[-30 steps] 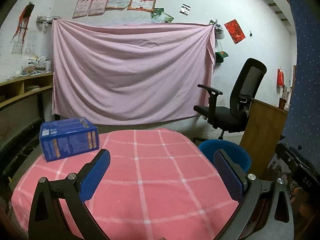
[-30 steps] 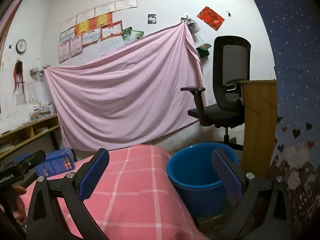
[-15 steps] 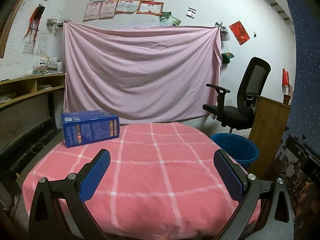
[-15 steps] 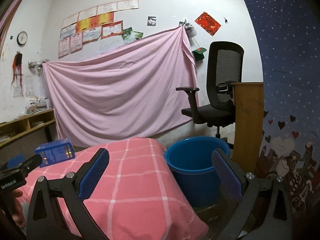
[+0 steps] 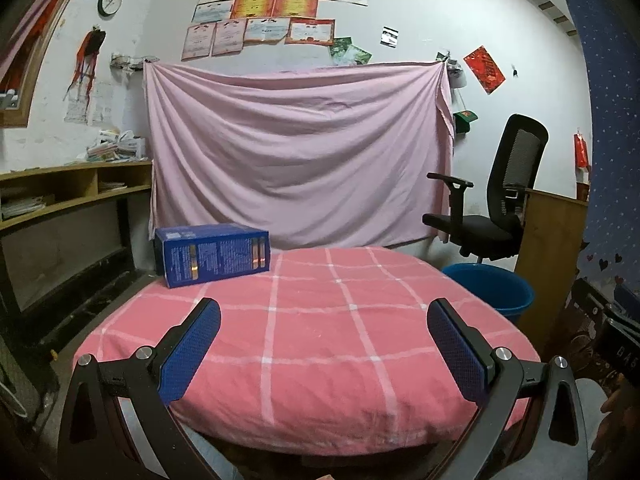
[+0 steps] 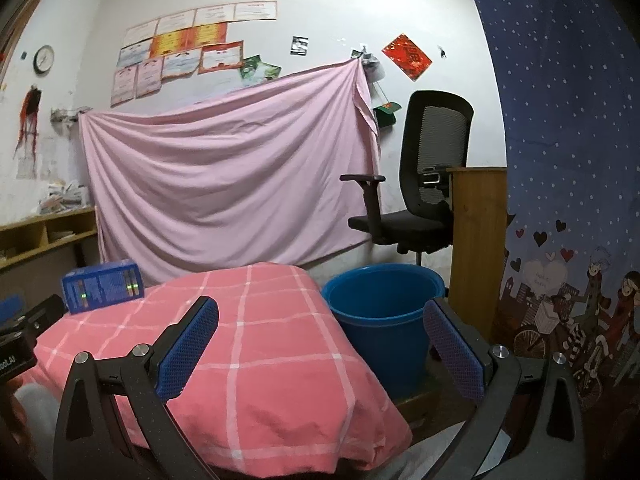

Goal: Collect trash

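Left gripper point(image 5: 324, 344) and right gripper point(image 6: 320, 342), both wide and empty; blue box point(image 5: 212, 254) uncollected ahead-left, blue bucket point(image 6: 382, 312) ahead of the right gripper.

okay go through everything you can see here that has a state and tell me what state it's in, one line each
Left gripper: open, holding nothing.
Right gripper: open, holding nothing.
Blue box: closed, lying on its side at the far left of the table, not picked up.
Blue bucket: upright on the floor beside the table, no trash visible inside.
Tablecloth: spread over the table.
Office chair: upright, unoccupied.
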`<state>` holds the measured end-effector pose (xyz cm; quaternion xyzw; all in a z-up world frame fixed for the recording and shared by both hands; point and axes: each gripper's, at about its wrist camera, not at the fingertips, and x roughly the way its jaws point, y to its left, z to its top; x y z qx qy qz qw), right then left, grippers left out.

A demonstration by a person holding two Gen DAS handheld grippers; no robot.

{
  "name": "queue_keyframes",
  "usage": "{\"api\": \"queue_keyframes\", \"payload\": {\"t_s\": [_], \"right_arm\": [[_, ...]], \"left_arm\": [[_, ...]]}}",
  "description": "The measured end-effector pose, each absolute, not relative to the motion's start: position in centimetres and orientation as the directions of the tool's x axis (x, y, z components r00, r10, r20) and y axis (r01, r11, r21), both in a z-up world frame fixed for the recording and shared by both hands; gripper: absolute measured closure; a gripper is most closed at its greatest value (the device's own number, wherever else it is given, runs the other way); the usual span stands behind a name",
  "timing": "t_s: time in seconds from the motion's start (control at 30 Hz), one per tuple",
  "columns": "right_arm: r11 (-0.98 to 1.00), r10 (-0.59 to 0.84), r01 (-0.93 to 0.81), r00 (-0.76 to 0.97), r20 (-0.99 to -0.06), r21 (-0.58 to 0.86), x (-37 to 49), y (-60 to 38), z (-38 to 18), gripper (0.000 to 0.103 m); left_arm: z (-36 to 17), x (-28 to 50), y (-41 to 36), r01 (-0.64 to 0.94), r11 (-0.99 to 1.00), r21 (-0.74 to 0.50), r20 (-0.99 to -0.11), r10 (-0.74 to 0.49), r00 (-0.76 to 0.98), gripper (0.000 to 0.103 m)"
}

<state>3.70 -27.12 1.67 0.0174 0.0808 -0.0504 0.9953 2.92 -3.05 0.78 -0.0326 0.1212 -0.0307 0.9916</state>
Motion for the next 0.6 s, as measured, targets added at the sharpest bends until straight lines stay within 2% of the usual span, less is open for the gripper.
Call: {"api": "queue_keyframes", "payload": {"t_s": [0.6], "right_arm": [[0.995,-0.094,0.099,0.976,-0.197,0.015,3.5,-26.3,0.5,0.000]], "left_arm": [[-0.5,2.6,-3.8,0.037,0.998,-0.049,-0.257,-0.048,0.965,0.002]]}}
